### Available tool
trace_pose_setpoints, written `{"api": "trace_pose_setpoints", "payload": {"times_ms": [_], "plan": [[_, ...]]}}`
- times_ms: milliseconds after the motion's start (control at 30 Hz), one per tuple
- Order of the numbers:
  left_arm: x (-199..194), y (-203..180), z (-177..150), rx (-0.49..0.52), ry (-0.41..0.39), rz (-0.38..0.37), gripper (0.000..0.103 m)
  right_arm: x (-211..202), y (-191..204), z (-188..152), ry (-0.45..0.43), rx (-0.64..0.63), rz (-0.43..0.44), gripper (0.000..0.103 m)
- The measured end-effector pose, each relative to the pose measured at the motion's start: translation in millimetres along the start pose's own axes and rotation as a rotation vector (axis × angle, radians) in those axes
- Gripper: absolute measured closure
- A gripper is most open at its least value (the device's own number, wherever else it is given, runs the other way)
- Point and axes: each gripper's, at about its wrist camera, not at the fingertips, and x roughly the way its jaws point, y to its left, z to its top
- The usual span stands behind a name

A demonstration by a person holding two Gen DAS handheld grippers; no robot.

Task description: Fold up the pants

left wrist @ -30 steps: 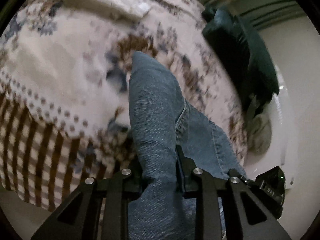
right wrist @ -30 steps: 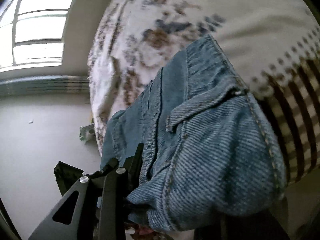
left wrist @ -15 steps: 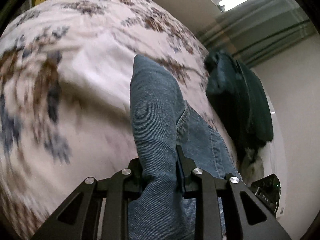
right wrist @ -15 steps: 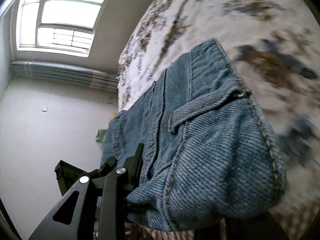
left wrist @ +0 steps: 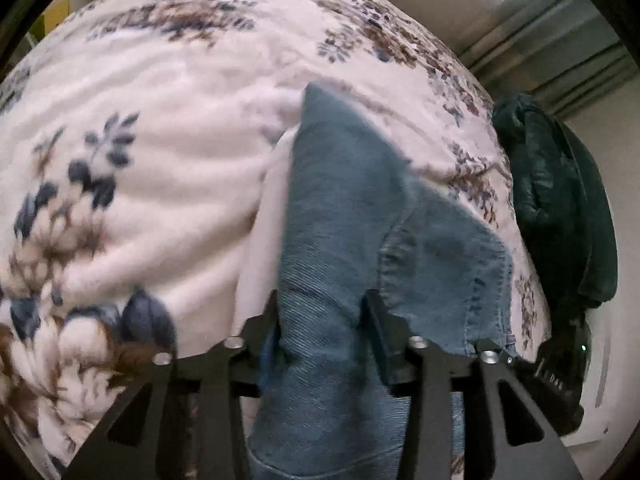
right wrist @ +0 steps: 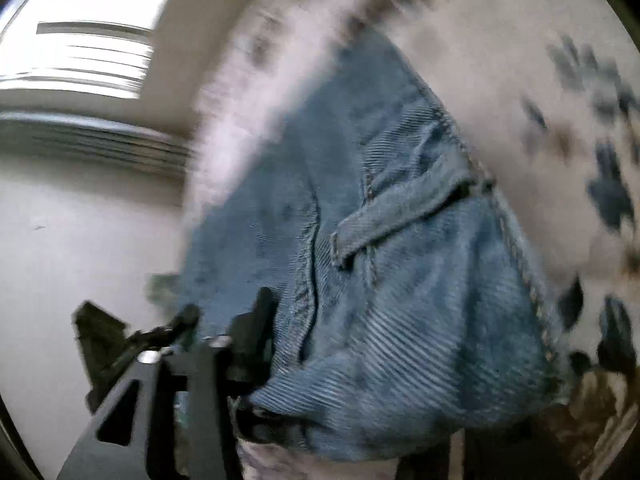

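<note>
Jeans (left wrist: 340, 216) carried further over floral blanket (left wrist: 160, 140), left gripper (left wrist: 320, 320) and right gripper (right wrist: 360, 360) both clamping denim

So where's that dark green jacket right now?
The dark green jacket shows only in the left wrist view, at the far right, lying along the edge of the floral blanket, just beyond the jeans held by the left gripper.

- Right gripper (right wrist: 344, 364) clamped on blue denim pants (right wrist: 400, 280), waistband bunched near the camera; only the left finger (right wrist: 256, 332) shows, the other hidden under fabric.
- Belt loop (right wrist: 396, 220) runs across the denim.
- Floral blanket (right wrist: 520, 60) behind, blurred.
- Window (right wrist: 80, 48) far left, above a white wall (right wrist: 80, 248).
</note>
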Motion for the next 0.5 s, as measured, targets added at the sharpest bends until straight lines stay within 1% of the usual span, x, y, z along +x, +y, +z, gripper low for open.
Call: {"api": "trace_pose_setpoints", "payload": {"times_ms": [33,67,100,133,167,200,233,267,300,333,367,433,467,500], "plan": [[-4.2,2.2,-5.2,0.005,-0.007,0.006,0.046,-3.5,-0.7,-3.2,-0.005,-0.005,0.003,0.048],[-9.5,3.0,-11.2,0.009,-0.012,0.022,0.04,-7.3,1.7,-5.8,-0.011,-0.024,-0.013,0.043],[-15.6,5.1,-16.1,0.006,-0.025,0.036,0.04,-12.2,5.5,-7.9,-0.021,-0.046,-0.056,0.038],[-22.7,5.1,-26.3,-0.005,-0.037,0.033,0.04,-15.2,7.9,-10.0,-0.028,-0.057,-0.078,0.035],[-24.9,5.1,-27.7,-0.009,-0.037,0.034,0.04,-18.9,11.2,-14.7,-0.03,-0.072,-0.097,0.035],[-26.3,3.6,-35.7,0.003,-0.04,0.063,0.039,-20.8,14.0,-16.9,-0.036,-0.087,-0.127,0.035],[-25.6,4.2,-40.0,0.024,-0.048,0.092,0.035,-21.5,16.6,-18.2,-0.041,-0.098,-0.152,0.035],[-23.3,5.3,-43.0,0.041,-0.053,0.129,0.026,-21.1,20.1,-18.7,-0.047,-0.122,-0.207,0.033],[-20.2,7.8,-43.6,0.051,-0.057,0.164,0.02,-21.2,24.0,-23.2,-0.051,-0.149,-0.262,0.031],[-17.3,10.8,-43.1,0.051,-0.053,0.178,0.019,-18.3,27.8,-26.2,-0.045,-0.178,-0.321,0.025],[-14.0,13.5,-43.6,0.051,-0.041,0.195,0.018,-14.2,31.7,-25.8,-0.036,-0.199,-0.387,0.016],[-15.0,10.4,-37.7,0.05,-0.026,0.222,0.018,-12.0,37.8,-22.9,-0.019,-0.211,-0.443,0.009],[-17.9,5.1,-36.1,0.057,-0.026,0.239,0.019,-13.6,45.3,-22.2,-0.028,-0.236,-0.476,0.007],[-22.4,-2.8,-35.6,0.075,-0.029,0.269,0.018,-16.1,57.2,-21.8,-0.049,-0.277,-0.535,0.007]]}}
